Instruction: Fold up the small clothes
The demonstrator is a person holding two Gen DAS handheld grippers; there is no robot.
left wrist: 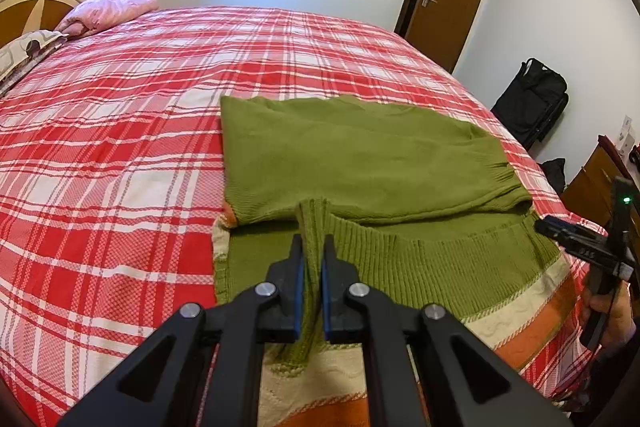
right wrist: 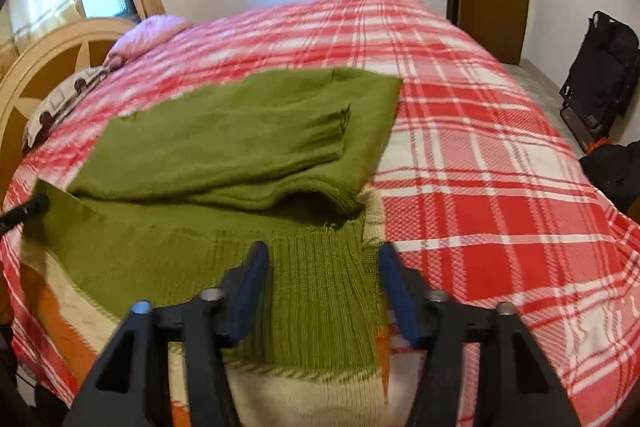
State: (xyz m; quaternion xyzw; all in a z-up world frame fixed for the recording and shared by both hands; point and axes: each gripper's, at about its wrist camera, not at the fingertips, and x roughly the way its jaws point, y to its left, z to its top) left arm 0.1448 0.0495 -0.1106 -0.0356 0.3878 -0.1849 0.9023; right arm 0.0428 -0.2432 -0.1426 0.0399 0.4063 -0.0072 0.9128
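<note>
The left gripper (left wrist: 313, 247) pinches a raised ridge of the olive-green knitted sweater (left wrist: 360, 155) lying half-folded on the red-and-white plaid bedspread (left wrist: 112, 131) — likely pinning it — while the right gripper (right wrist: 324, 259) hangs above the ribbed hem, jaws parted, gripping nothing.

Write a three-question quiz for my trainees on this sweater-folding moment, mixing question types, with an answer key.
1. True or false: the left gripper is pinching a fold of the green sweater.
2. The right gripper stands: A) open over the ribbed hem, B) shut on a sleeve, C) shut on the pillow.
3. Fill in: the sweater lies on a red and white ____ bedspread.

Key
1. True: its jaws are shut on a ridge of ribbed knit.
2. A: the pads stand apart, with hem fabric beneath and between them.
3. Plaid.
</note>
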